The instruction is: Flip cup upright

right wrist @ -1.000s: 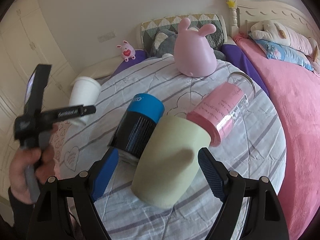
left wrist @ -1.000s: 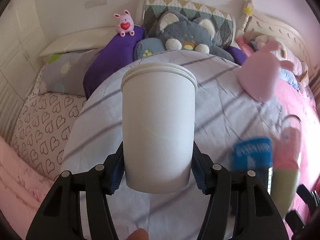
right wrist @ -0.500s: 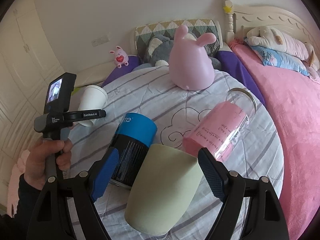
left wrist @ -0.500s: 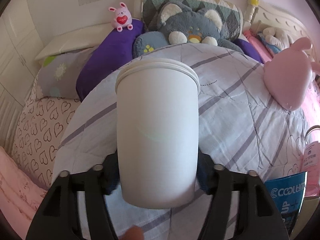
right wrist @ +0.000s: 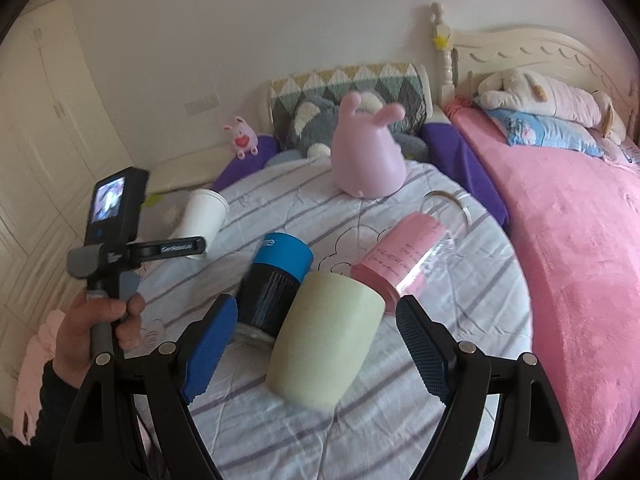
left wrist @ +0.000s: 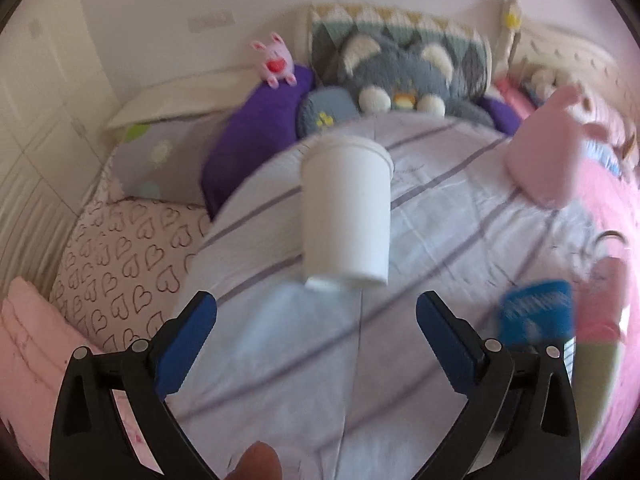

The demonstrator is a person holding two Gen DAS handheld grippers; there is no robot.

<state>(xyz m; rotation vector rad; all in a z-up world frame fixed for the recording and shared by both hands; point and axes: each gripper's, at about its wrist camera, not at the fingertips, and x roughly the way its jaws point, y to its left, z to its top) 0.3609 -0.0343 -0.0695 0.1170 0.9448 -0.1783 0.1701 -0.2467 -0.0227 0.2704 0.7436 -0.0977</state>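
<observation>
Green cup [right wrist: 326, 336] – right view only – sideways

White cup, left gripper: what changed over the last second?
The left gripper opened, let go of the white cup and backed away; the cup now stands upright on the striped cloth. The right gripper stayed open around the lying green cup.

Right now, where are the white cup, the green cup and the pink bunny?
white cup [left wrist: 346, 216], left wrist view, middle of its side
green cup [right wrist: 324, 336], right wrist view, its side
pink bunny [right wrist: 368, 160], right wrist view, its body
</observation>
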